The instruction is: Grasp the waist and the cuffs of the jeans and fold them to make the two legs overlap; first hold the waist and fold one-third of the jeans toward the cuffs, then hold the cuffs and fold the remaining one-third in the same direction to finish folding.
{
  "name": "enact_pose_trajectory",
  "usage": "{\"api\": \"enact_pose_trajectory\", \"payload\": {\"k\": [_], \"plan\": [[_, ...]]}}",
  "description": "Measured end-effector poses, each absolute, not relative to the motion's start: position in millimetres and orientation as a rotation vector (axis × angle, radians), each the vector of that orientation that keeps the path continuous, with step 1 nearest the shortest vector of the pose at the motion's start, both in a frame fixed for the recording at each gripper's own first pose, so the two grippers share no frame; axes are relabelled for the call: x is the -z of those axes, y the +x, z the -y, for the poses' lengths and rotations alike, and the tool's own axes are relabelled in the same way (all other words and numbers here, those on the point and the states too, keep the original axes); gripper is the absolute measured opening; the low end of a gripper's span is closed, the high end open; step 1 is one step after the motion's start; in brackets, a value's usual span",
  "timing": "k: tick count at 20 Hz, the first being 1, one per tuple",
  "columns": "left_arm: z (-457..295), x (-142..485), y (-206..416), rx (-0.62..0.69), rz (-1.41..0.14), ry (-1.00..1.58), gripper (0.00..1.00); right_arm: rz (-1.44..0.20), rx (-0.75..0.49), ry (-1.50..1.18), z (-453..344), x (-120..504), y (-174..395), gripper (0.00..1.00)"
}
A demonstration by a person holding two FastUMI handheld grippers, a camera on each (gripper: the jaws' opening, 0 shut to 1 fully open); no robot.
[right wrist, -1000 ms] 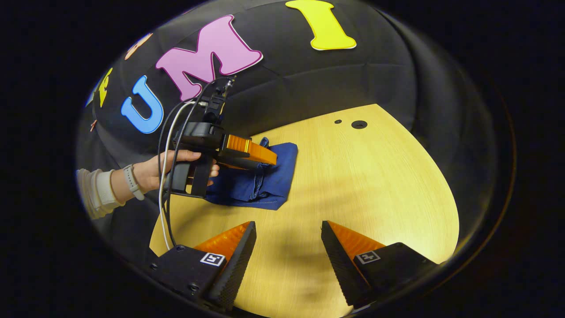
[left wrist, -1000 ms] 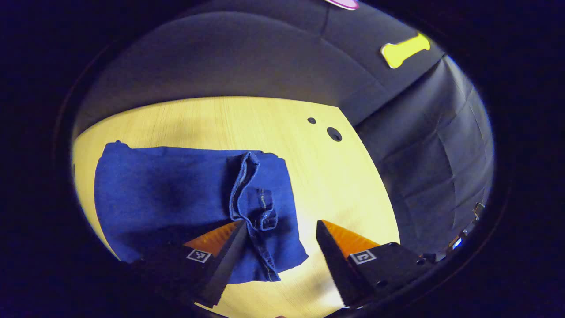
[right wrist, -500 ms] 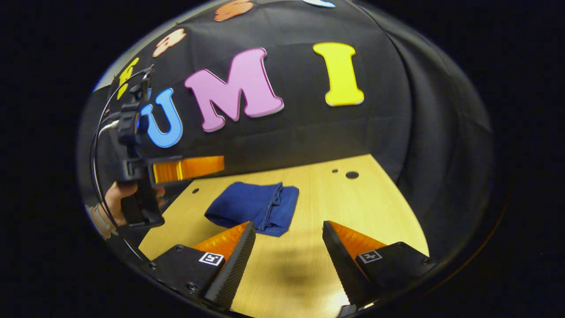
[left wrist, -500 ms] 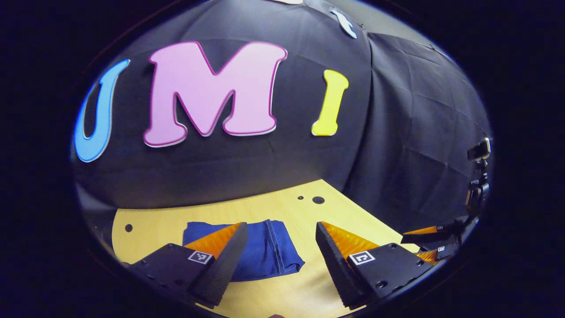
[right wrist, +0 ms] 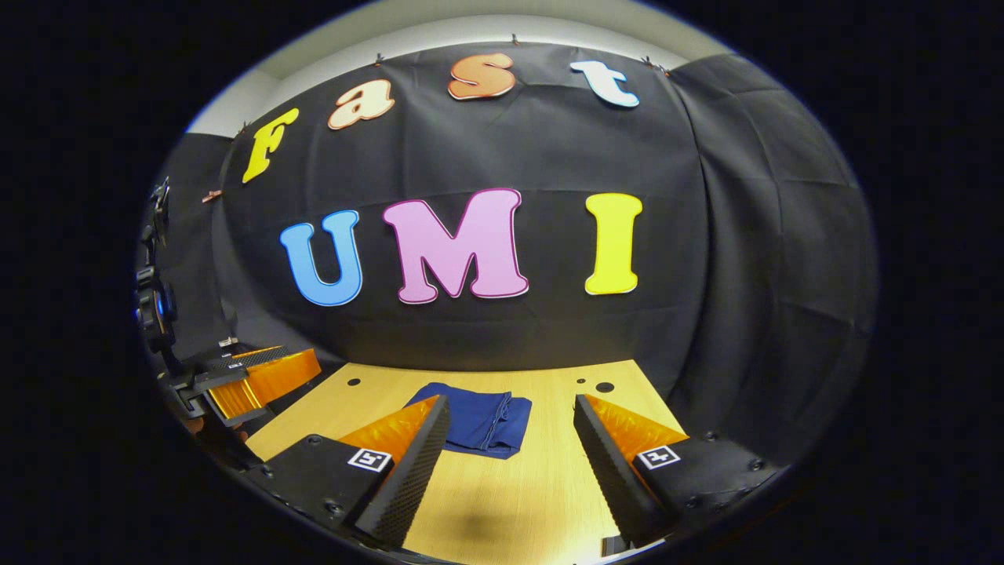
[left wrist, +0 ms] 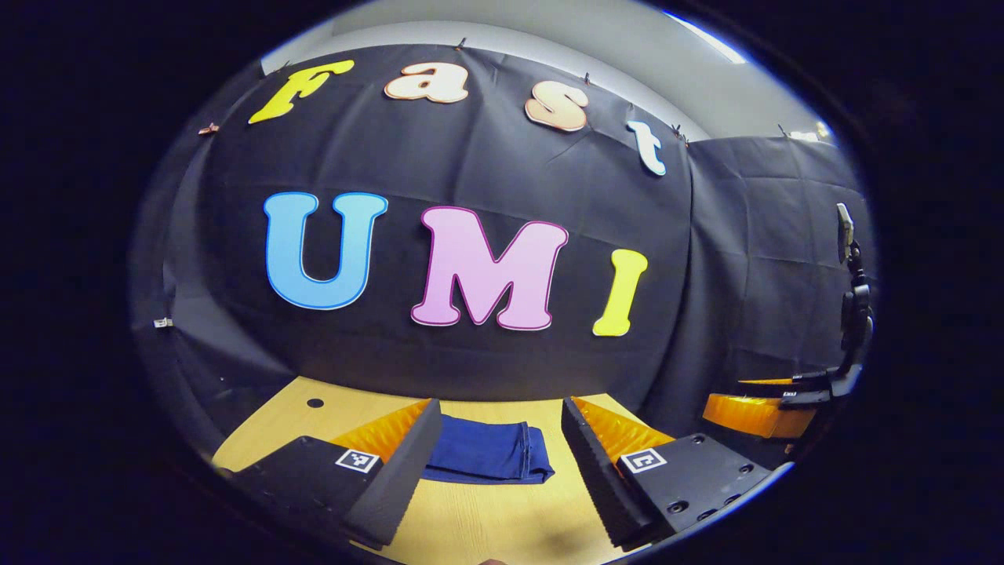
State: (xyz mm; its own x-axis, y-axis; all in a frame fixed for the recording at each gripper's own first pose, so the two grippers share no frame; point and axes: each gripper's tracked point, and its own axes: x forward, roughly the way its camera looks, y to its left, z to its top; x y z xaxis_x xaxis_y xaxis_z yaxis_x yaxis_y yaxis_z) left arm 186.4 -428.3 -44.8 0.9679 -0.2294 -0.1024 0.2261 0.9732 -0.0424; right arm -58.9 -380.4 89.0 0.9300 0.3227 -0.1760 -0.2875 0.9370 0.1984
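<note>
Nearest at 6 o'clock, left gripper (left wrist: pixel 496 443), fingers spread apart, gripping nothing; likewise right gripper (right wrist: pixel 511 439), spread wide, clear of the cloth. Beyond, toward 12 o'clock, folded jeans (left wrist: pixel 490 453) flat on wooden table (right wrist: pixel 502 502). Farther off, black cloth wall (right wrist: pixel 502 141).

Left gripper (left wrist: pixel 496 435) fingers are orange wedges with black ribbed faces. Black bases carry square markers (screws too)
</note>
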Motion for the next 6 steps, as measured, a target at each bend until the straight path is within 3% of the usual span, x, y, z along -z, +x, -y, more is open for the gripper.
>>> {"api": "enact_pose_trajectory", "payload": {"k": [2,6], "plan": [[422,46,189,0.221,-0.122,0.014,0.96,-0.146,-0.316,0.131,375,-113,-78,0.97],[417,36,179,0.163,-0.092,-0.020,0.96,0.016,-0.194,0.037,393,-165,-96,0.93]]}}
